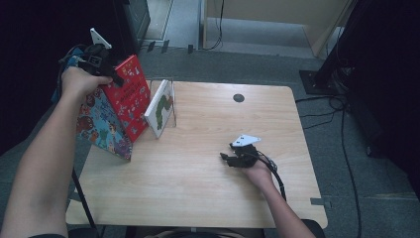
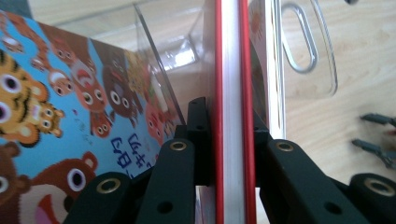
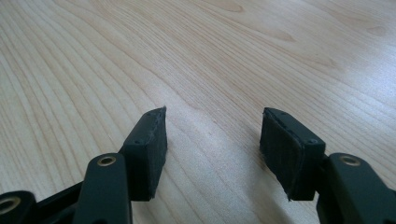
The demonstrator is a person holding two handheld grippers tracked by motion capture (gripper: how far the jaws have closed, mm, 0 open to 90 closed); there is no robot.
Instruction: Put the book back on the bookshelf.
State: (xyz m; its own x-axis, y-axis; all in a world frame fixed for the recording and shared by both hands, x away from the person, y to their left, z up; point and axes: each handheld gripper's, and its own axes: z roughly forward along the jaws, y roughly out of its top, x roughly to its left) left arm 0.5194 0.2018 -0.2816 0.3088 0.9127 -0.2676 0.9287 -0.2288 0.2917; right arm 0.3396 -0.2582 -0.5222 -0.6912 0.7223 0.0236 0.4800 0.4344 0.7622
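Wooden tabletop on grey carpet floor, dark room edges. Left gripper raised over tabletop's far left corner, jaws clamped on red book, pads pressing both covers at top edge; book spine-on between jaws in left gripper view. Blue animal book just beside it on left, leaning, overhanging left edge. White book upright in clear stand, near far left corner. Right gripper resting right of centre, jaws apart, nothing between, bare wood below.

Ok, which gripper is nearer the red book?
Left. The left gripper is clamped on the red book at its top edge; the right gripper rests open on the table, well away.
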